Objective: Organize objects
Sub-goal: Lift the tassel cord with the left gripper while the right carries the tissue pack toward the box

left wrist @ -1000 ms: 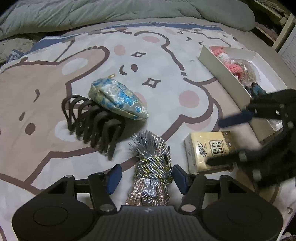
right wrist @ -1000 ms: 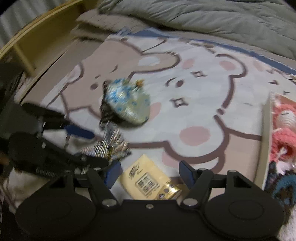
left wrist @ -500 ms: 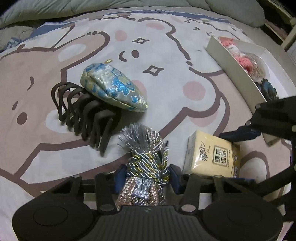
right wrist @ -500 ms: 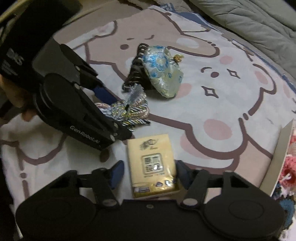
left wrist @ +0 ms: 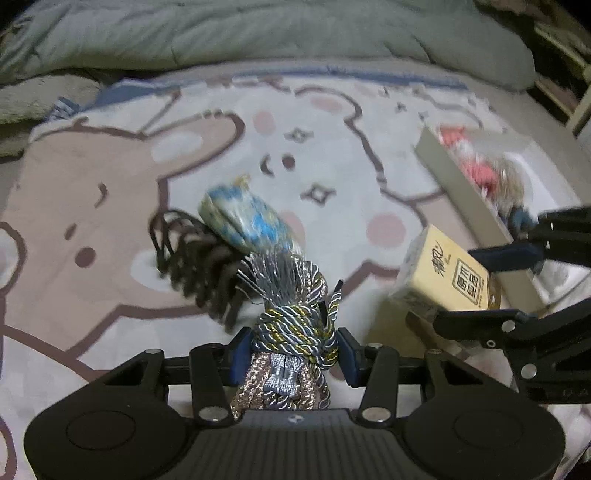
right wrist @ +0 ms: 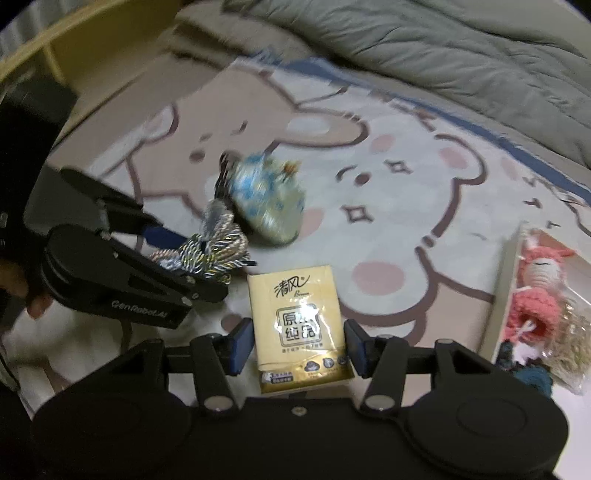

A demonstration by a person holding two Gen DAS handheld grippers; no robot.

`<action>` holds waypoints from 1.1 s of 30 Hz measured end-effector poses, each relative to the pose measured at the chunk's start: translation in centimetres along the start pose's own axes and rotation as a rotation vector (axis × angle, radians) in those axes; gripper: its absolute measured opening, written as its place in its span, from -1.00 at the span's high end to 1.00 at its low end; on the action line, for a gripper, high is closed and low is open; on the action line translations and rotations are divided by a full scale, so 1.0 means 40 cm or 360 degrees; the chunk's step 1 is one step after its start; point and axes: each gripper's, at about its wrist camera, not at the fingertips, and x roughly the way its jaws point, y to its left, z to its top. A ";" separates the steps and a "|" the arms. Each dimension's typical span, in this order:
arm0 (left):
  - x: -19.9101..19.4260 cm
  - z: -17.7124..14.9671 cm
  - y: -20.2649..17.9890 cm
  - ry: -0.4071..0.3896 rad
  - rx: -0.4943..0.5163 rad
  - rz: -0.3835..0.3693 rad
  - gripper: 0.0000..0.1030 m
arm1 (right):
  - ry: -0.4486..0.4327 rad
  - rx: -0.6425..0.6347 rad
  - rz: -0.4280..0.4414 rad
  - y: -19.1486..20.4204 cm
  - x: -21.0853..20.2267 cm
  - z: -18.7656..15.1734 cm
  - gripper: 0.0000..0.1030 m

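My left gripper (left wrist: 293,354) is shut on a bundle of silver, gold and pink twisted cord (left wrist: 295,325) and holds it lifted off the bedspread; the bundle also shows in the right wrist view (right wrist: 210,251). My right gripper (right wrist: 299,347) is shut on a yellow tissue pack (right wrist: 297,314), which shows tilted and raised in the left wrist view (left wrist: 447,275). A blue brocade pouch (left wrist: 247,221) and a dark brown hair claw (left wrist: 195,258) lie on the bedspread behind the cord.
A white box (left wrist: 461,192) with a pink crocheted doll (right wrist: 535,291) and other small things lies at the right. A grey duvet (left wrist: 258,33) is bunched along the far side. A wooden bed frame (right wrist: 74,48) runs at the left.
My left gripper closed on the cord bundle and lifted it. My right gripper closed on the tissue pack and raised it off the bedspread.
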 end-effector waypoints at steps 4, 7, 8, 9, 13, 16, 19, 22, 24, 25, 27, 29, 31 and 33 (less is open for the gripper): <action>-0.057 0.015 -0.003 -0.0103 -0.0048 -0.0004 0.05 | -0.0094 0.0061 -0.0033 -0.006 -0.043 0.009 -0.05; -0.103 0.023 -0.005 -0.0183 -0.0071 -0.0004 0.05 | -0.0160 0.0136 -0.0050 -0.018 -0.074 0.014 -0.04; -0.117 0.025 -0.008 -0.0207 -0.0074 0.0000 0.05 | -0.0186 0.0171 -0.0057 -0.023 -0.087 0.015 -0.04; -0.130 0.029 -0.011 -0.0230 -0.0076 0.0001 0.05 | -0.0209 0.0195 -0.0067 -0.027 -0.097 0.018 -0.04; -0.177 0.039 -0.023 -0.0312 -0.0103 -0.0018 0.05 | -0.0291 0.0257 -0.0105 -0.037 -0.138 0.018 -0.04; -0.204 0.045 -0.039 -0.0366 -0.0101 -0.0020 0.05 | -0.0343 0.0297 -0.0125 -0.047 -0.167 0.014 -0.04; -0.224 0.050 -0.049 -0.0405 -0.0129 -0.0044 0.05 | -0.0407 0.0316 -0.0174 -0.055 -0.198 0.009 -0.04; -0.231 0.058 -0.065 -0.0432 -0.0154 -0.0062 0.05 | -0.0464 0.0323 -0.0231 -0.063 -0.227 0.001 -0.04; -0.233 0.065 -0.077 -0.0441 -0.0175 -0.0086 0.05 | -0.0484 0.0332 -0.0256 -0.074 -0.244 -0.008 -0.04; -0.233 0.069 -0.085 -0.0446 -0.0183 -0.0101 0.05 | -0.0494 0.0342 -0.0267 -0.083 -0.254 -0.013 -0.04; -0.234 0.076 -0.104 -0.0456 -0.0191 -0.0127 0.05 | -0.0512 0.0360 -0.0282 -0.098 -0.273 -0.025 -0.04; -0.234 0.086 -0.127 -0.0467 -0.0193 -0.0156 0.05 | -0.0531 0.0385 -0.0300 -0.118 -0.293 -0.037 -0.04; -0.233 0.093 -0.150 -0.0478 -0.0192 -0.0187 0.05 | -0.0546 0.0407 -0.0321 -0.138 -0.310 -0.050 -0.04; -0.231 0.101 -0.174 -0.0485 -0.0192 -0.0223 0.05 | -0.0562 0.0437 -0.0356 -0.164 -0.330 -0.065 -0.04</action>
